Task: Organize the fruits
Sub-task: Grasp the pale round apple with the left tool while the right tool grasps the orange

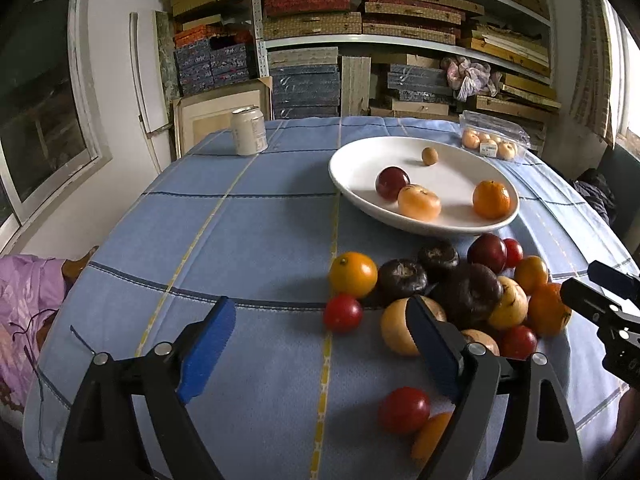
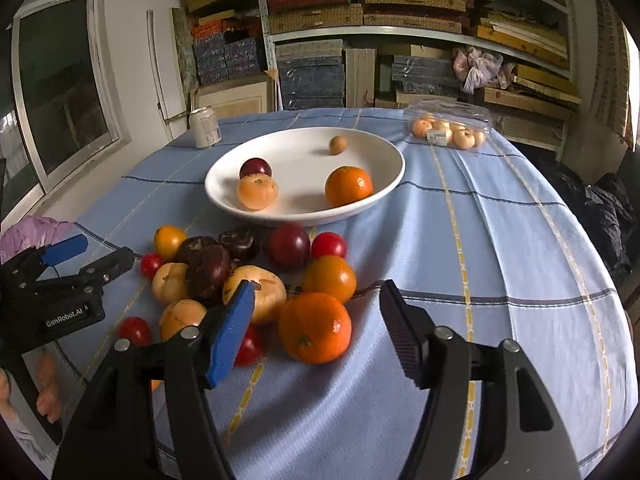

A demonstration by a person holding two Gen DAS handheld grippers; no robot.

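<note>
Right wrist view: white bowl (image 2: 384,184) with four fruits, clear clamshell (image 2: 448,114) of oranges, both jaws wide, empty.

Soda can (image 1: 249,131) on blue tablecloth (image 1: 256,216); stacked shelves (image 1: 400,20) behind.

White walls, a window (image 1: 36,128), shelves (image 1: 400,36) stacked with boxes.

We see the left gripper (image 1: 320,344), jaws spread wide, above the blue checked tablecloth (image 1: 248,240). A white bowl (image 1: 352,160) holds four fruits (one a dark plum (image 1: 392,183)). A heap of loose fruit (image 1: 448,292) lies just before it; a can (image 1: 249,131) stands well apart.
</note>
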